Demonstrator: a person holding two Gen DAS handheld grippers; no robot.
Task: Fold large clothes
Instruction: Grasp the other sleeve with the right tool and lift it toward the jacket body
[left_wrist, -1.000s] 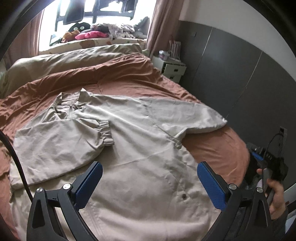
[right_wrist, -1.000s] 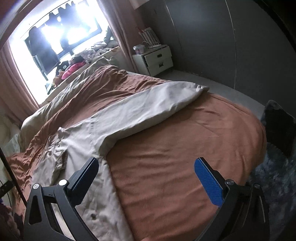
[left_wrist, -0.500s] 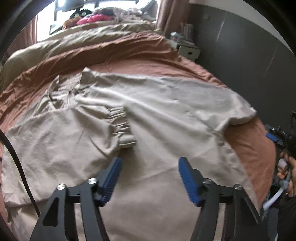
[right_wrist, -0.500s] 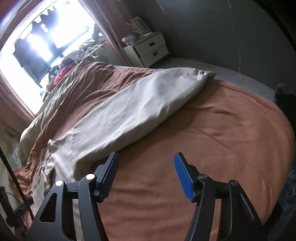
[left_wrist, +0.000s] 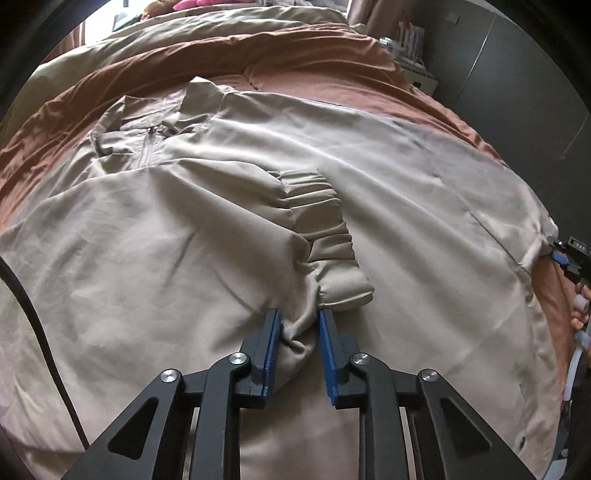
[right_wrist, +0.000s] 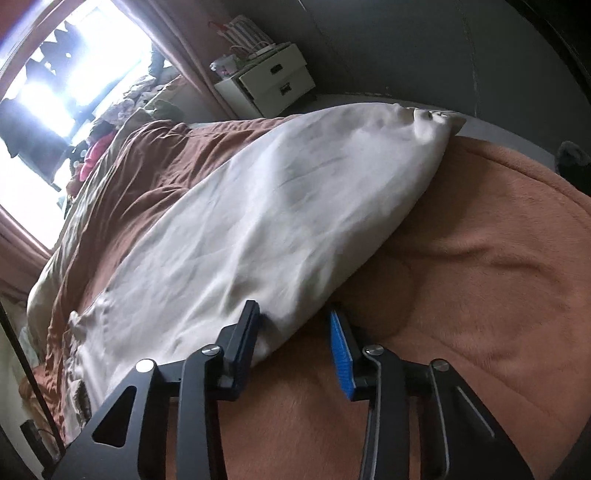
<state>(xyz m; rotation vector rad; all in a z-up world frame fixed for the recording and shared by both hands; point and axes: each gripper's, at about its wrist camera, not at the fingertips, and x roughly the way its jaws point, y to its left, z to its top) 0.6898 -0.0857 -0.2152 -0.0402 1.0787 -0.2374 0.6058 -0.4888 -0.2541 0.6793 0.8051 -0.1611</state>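
A large beige zip jacket (left_wrist: 388, 177) lies spread front-up on a bed. Its left sleeve (left_wrist: 184, 236) is folded across the chest, with the gathered cuff (left_wrist: 328, 236) in the middle. My left gripper (left_wrist: 297, 325) is shut on a bunch of sleeve fabric just below the cuff. In the right wrist view the other sleeve (right_wrist: 280, 206) stretches out to the bed's edge. My right gripper (right_wrist: 295, 319) straddles that sleeve's lower edge, jaws partly closed with a gap still between them. It also shows at the far right of the left wrist view (left_wrist: 565, 254).
The bed has a rust-brown blanket (right_wrist: 480, 280) and a beige duvet (left_wrist: 166, 33) further up. A white bedside drawer unit (right_wrist: 269, 85) stands by the dark wall. A bright window (right_wrist: 55, 85) with clothes piled below lies beyond the bed.
Both grippers moved down to the jacket and narrowed. The left one closed on the folded sleeve by the cuff. The right one came to the outstretched sleeve's edge.
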